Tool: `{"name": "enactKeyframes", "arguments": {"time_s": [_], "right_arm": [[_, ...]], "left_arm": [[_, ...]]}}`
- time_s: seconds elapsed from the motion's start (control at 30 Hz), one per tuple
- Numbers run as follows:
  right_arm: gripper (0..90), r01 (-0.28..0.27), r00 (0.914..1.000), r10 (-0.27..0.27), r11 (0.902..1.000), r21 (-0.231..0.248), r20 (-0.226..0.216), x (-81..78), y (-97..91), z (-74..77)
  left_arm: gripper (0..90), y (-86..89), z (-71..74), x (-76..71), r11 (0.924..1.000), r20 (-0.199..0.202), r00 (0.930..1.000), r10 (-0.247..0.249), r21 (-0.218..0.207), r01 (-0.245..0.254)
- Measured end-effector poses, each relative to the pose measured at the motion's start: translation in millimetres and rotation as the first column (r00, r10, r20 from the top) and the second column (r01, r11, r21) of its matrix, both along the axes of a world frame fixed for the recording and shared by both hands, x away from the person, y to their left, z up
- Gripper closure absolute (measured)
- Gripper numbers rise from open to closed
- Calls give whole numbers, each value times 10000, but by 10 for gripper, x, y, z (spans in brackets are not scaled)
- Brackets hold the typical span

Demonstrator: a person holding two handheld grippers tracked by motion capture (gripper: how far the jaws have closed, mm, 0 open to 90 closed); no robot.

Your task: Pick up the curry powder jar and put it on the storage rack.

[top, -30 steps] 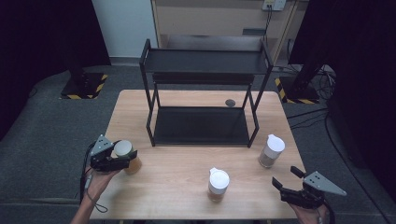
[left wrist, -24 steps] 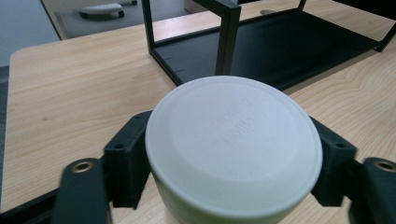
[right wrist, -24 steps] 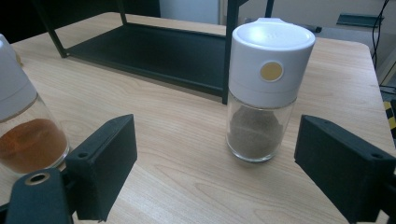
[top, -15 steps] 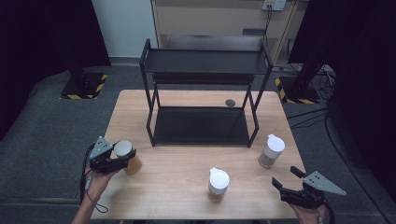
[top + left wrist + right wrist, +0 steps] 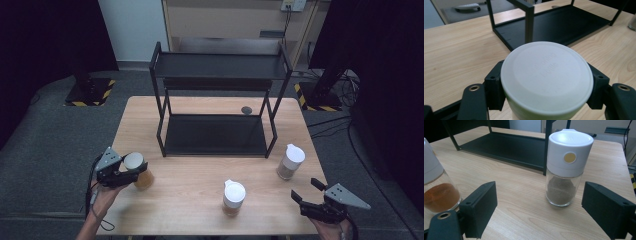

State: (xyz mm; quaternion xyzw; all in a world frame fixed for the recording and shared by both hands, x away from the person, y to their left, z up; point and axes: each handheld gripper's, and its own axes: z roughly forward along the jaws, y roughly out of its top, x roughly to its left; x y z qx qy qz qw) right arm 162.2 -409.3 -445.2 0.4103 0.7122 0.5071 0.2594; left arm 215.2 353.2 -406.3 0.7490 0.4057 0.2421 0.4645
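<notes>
Jaws of my left gripper (image 5: 544, 100) clamp the sides of a clear jar with a round white lid and amber contents (image 5: 137, 171). The left gripper view shows faint embossed lettering on that lid, unreadable; the high view shows instead the amber fill and that the jar sits near the left front of the light wooden table (image 5: 200, 205), upright, long axis vertical.

My right gripper (image 5: 539, 212) is spread wide, grasping nothing. Its own view looks between the jaws at a glass shaker with a white cap, a yellow dot on the cap and grey-brown powder inside (image 5: 566, 167), standing upright, apart from both jaws. At that view's left edge stands a second white-capped glass jar of orange-brown powder (image 5: 436, 192). The high view places this jar front centre and the grey-powder shaker beside the right front leg of the black two-tier metal rack (image 5: 215, 100).

The rack stands at table centre-back, with a small dark disc (image 5: 246, 110) on the wood behind it. Grey carpet (image 5: 45, 130) surrounds the table; dark curtains hang on both sides.
</notes>
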Motion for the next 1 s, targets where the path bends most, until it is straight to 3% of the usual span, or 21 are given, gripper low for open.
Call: {"name": "enactKeyframes", "arguments": {"time_s": [0.37,0.53,1.0], "right_arm": [[136,-5,10000,5,10000,19,-22,4,-1,-1],[137,-7,10000,7,10000,39,-30,3,-7,-2],[138,-37,10000,38,10000,38,-45,7,-12,-5]], "left_arm": [[329,-145,153,93,9949,132,9948,-1007,70,1006],[329,-222,203,176,9888,119,9888,-1486,149,1485],[329,-481,324,401,9739,236,9738,-2262,257,2256]]}}
